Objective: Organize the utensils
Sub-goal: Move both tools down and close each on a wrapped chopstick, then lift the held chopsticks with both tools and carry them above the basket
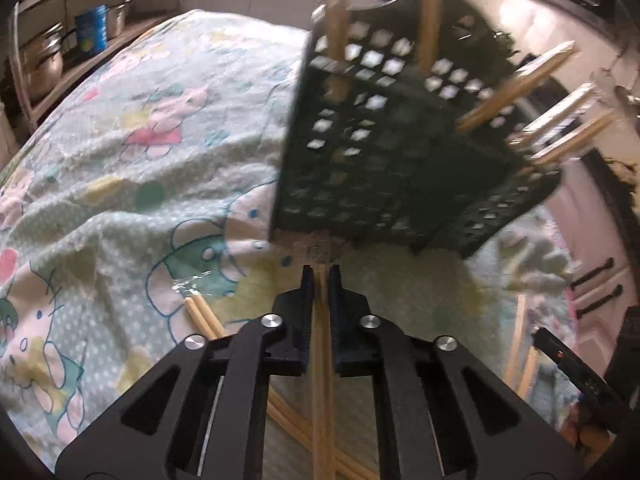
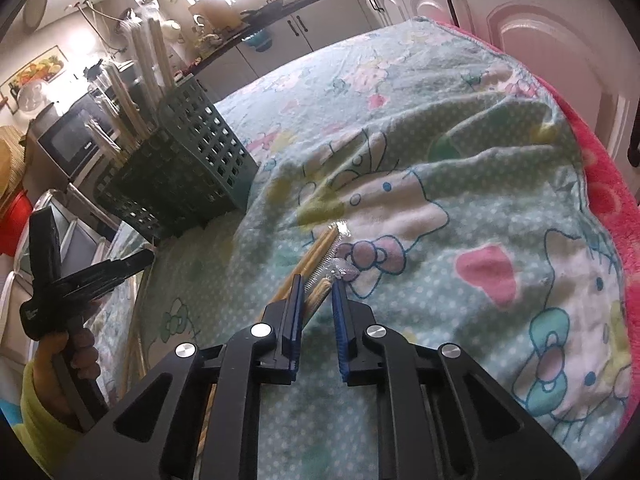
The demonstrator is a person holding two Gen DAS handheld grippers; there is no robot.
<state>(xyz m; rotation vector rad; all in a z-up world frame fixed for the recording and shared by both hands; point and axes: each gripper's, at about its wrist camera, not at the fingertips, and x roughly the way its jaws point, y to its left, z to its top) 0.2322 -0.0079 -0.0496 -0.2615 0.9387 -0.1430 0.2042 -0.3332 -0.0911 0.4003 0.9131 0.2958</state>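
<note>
A dark green perforated utensil basket (image 1: pixel 384 152) stands on the patterned cloth, holding several wooden chopsticks (image 1: pixel 516 88); it also shows in the right wrist view (image 2: pixel 180 172). My left gripper (image 1: pixel 321 276) is just in front of the basket's base, jaws nearly closed, with a wooden chopstick (image 1: pixel 322 380) running between them. My right gripper (image 2: pixel 316 284) is partly open over a plastic-wrapped bundle of chopsticks (image 2: pixel 320 256) lying on the cloth; the bundle's end sits between its blue-padded fingers (image 2: pixel 294 304). More chopsticks (image 1: pixel 204 316) lie on the cloth beside the left gripper.
The cartoon-print cloth (image 2: pixel 440 160) is wrinkled, with a pink blanket (image 2: pixel 600 168) at its right edge. Shelves with pots (image 1: pixel 44 60) stand at left. White cabinets (image 2: pixel 540 40), a microwave (image 2: pixel 68 140) and a cluttered counter ring the table. The left hand-held gripper (image 2: pixel 72 280) shows at left.
</note>
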